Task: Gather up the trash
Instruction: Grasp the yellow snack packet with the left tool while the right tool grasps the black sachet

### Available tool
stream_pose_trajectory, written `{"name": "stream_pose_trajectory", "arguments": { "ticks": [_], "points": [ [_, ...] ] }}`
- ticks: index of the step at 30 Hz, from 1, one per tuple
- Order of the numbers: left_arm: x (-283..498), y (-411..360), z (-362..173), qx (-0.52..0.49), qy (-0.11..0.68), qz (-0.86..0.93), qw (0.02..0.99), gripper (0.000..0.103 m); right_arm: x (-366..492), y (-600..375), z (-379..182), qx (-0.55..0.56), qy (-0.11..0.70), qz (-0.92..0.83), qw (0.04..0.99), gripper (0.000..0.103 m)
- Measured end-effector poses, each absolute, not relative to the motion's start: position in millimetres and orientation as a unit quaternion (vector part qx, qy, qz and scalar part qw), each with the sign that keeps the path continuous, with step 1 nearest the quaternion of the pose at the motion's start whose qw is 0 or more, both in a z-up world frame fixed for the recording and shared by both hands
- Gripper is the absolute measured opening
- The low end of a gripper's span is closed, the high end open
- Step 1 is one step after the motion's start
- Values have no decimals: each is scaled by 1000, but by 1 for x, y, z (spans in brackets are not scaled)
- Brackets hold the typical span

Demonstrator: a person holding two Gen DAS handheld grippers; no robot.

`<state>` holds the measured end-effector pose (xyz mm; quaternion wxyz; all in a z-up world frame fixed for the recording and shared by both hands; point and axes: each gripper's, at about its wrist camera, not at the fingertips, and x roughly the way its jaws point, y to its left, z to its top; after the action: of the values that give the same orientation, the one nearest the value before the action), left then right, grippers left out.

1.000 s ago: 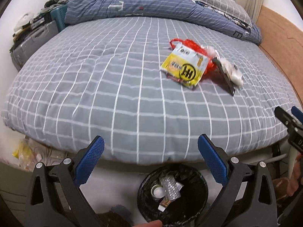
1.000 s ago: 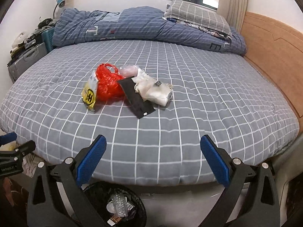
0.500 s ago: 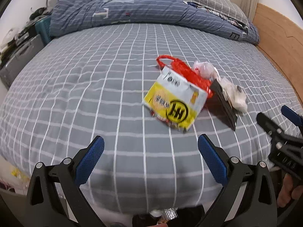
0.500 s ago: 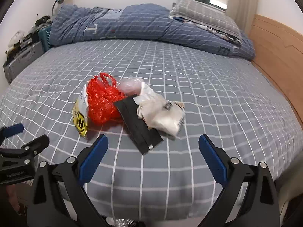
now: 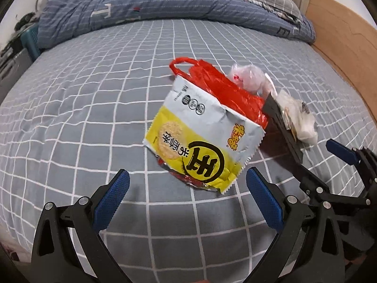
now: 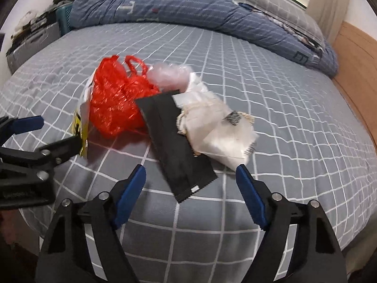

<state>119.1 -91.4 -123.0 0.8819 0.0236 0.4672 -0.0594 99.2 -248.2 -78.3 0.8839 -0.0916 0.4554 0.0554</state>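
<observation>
On the grey checked bed (image 5: 82, 108), at the middle of both frames, the trash lies in one loose heap: a yellow-and-white snack wrapper (image 5: 200, 141) leaning against a red plastic bag (image 5: 226, 89), a crumpled clear bag (image 5: 249, 77) behind it, a black flat pouch (image 6: 174, 139) and white paper packaging (image 6: 216, 127) overlapping the pouch's right edge. Bunched like this, the pieces can be reached from one stance, though each overlaps a neighbour.

Low in the left wrist view, the left gripper (image 5: 186, 200) hangs just short of the wrapper's lower edge, jaws spread wide and holding nothing, lined up so the wrapper sits between the blue pads (image 5: 113, 200). Low in the right wrist view, the right gripper (image 6: 190, 193) is likewise spread and empty, its gap centred on the pouch's near end. Splitting the pile this way probably lets both pieces be lifted at once without the tools crossing. The wrapper looks thin and crinkly, so a pinch at its edge seems likeliest to hold.
</observation>
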Motion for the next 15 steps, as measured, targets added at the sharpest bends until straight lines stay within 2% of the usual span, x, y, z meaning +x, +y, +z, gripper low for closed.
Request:
{"name": "stream_pose_trajectory", "arguments": {
  "ticks": [3, 8, 10, 13, 15],
  "points": [
    [127, -93, -130, 25, 471, -62, 880, 97, 107, -241, -88, -95, 467, 64, 877, 67],
    [138, -91, -135, 13, 475, -56, 878, 96, 118, -238, -100, -88, 480, 64, 871, 51],
    [141, -91, -135, 16, 473, -54, 879, 92, 121, -237, -103, -88, 481, 61, 870, 46],
    [146, -91, -136, 12, 474, -57, 879, 79, 122, -239, -104, -71, 484, 64, 870, 29],
    [147, -90, -137, 7, 478, -65, 876, 61, 121, -241, -101, -60, 482, 67, 871, 18]
  ]
}}
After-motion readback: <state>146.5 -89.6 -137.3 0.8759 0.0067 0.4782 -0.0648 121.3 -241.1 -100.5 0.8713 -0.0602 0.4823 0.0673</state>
